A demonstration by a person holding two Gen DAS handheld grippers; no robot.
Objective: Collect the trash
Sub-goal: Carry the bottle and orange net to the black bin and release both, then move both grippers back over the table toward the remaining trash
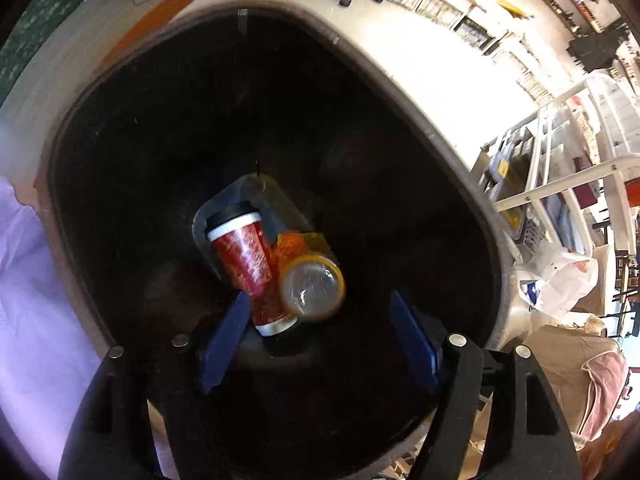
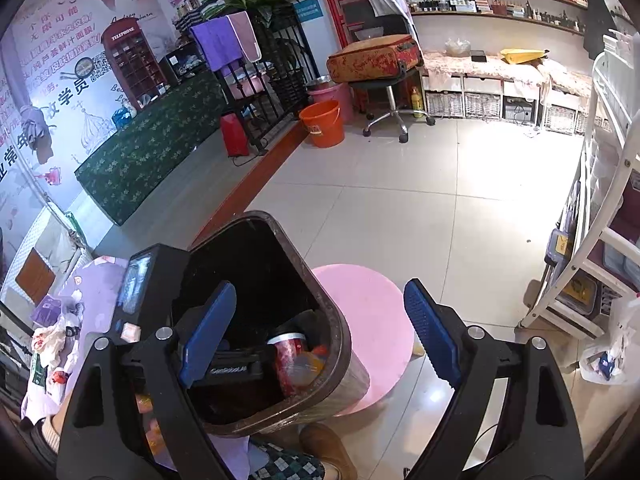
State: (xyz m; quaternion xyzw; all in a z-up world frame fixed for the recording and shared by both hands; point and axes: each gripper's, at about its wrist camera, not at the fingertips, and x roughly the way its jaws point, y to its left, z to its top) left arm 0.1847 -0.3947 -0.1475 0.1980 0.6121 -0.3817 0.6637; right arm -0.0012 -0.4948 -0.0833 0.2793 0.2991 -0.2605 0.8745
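Lying inside one dark bin (image 1: 400,92): one red cup (image 1: 244,256), one clear lid (image 1: 312,288).

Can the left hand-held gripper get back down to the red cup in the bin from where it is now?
Probably yes. The left hand-held gripper hangs open right over the bin mouth, and the red cup lies on top of the trash below with nothing above it. It sits deep, so the bin walls could crowd the gripper body.

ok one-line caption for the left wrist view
Open left gripper above the dark trash bin, red paper cup and clear lid lying at the bottom.
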